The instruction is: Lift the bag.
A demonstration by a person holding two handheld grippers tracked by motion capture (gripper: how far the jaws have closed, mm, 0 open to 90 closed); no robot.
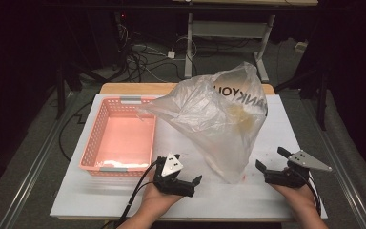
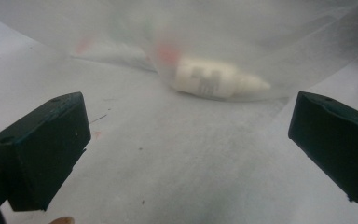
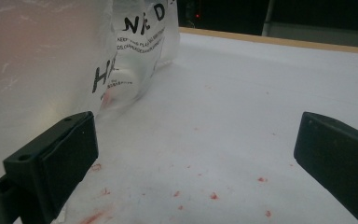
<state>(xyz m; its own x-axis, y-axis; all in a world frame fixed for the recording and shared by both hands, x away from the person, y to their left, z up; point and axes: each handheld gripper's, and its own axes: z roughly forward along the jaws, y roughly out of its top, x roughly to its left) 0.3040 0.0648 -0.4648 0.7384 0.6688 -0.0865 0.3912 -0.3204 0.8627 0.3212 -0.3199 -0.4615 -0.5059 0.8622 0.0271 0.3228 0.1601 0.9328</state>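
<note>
A clear plastic bag point(image 1: 217, 121) stands billowed on the white table point(image 1: 100, 195), just right of a pink basket point(image 1: 119, 136), as we bring 2 handheld grippers up to its near side. Our left gripper point(image 1: 183, 183) sits low in front of the bag's bottom corner, jaws spread wide with nothing between them. Our right gripper point(image 1: 270, 164) rests beside the bag's right flank, jaws equally wide and empty, above a scatter of red specks point(image 3: 212, 196) on the tabletop.

From the left gripper view, a small white bottle point(image 2: 216, 80) lies on its side inside the bag's lowest fold, blurred behind the film. We cannot read its label.

We judge the bag light, soft and slippery: thin film that will crumple, slide between the pads and sag where the bottle weighs it down. The film gives no firm edge, so we would pinch a gathered fold near the upper rim, or close the pads on the bottle through the plastic, where there is something stiff to hold.
</note>
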